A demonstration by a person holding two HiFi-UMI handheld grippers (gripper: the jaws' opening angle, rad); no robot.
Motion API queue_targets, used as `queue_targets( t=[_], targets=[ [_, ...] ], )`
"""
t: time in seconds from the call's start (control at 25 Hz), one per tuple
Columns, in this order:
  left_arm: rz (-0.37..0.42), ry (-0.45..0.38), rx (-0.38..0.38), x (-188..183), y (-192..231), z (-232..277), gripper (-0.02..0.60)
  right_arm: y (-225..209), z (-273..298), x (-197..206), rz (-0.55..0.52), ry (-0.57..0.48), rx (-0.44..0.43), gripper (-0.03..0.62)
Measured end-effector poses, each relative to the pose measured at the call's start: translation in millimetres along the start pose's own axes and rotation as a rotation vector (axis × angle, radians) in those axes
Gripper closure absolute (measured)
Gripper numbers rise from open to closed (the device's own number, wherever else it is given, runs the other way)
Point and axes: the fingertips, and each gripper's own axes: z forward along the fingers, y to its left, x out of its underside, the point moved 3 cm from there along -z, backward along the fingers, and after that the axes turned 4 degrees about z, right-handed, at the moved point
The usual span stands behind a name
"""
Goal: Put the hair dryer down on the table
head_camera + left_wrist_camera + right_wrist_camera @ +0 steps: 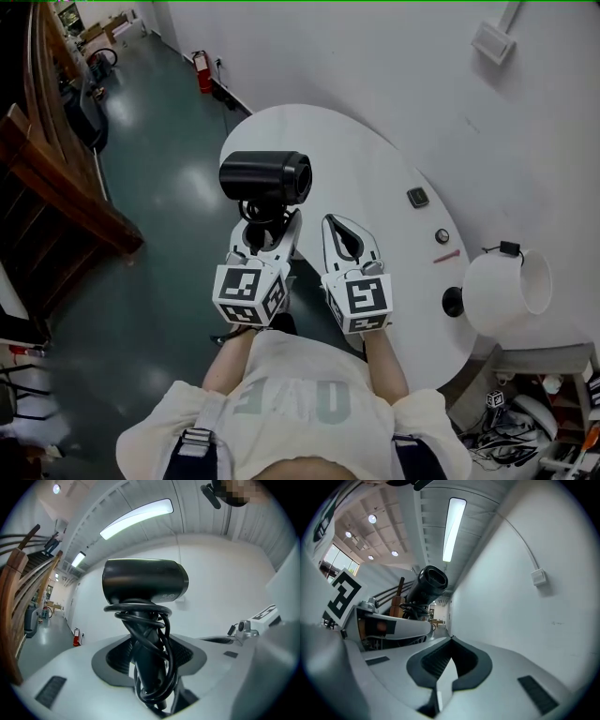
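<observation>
The hair dryer [265,176] is matte black, with a short, thick barrel [145,581] lying level across the top of a straight handle [140,634]. In the head view the barrel's open round mouth faces the right of the frame. In the right gripper view the same mouth shows at upper centre-left as a dark ring turned towards the camera. A black cord [158,667] is wound round the handle in several loose loops, bunched under the barrel and hanging in a long loop lower down. There is a small pale mark on the barrel's side, too fine to read. The left gripper [270,225] holds the dryer upright by the handle. In the left gripper view its fingers [117,656] stand wide on either side and pinch the cord-wrapped handle. The dryer sits just left of centre in the head view, held up over the near left rim of the white oval counter [375,159] and not resting on it. The right gripper [336,225] is just beside it on the right. Its fingers [433,660] are pressed together at the tips, with nothing between them. A few small things and a white drum-shaped thing [506,291] lie at the counter's right end.
</observation>
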Motion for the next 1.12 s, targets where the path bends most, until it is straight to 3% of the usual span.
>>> queue_targets(
  t=[0.28,0.52,0.76,1.12],
  targets=[
    [0.061,-0.013,0.086,-38,92,70,0.365,-9,118,-39,0.032,-0.051,0.113,0.592],
    [0.082,0.005,0.138,-46,145,116,0.365,-28,169,-45,0.097,-0.055,0.235,0.592],
    [0.069,0.033,0.205,-34,149,140,0.365,-38,186,-39,0.081,-0.012,0.275,0.592],
    [0.061,0.067,0.239,-23,148,158,0.365,-36,208,-39,0.055,0.001,0.273,0.592]
  ],
)
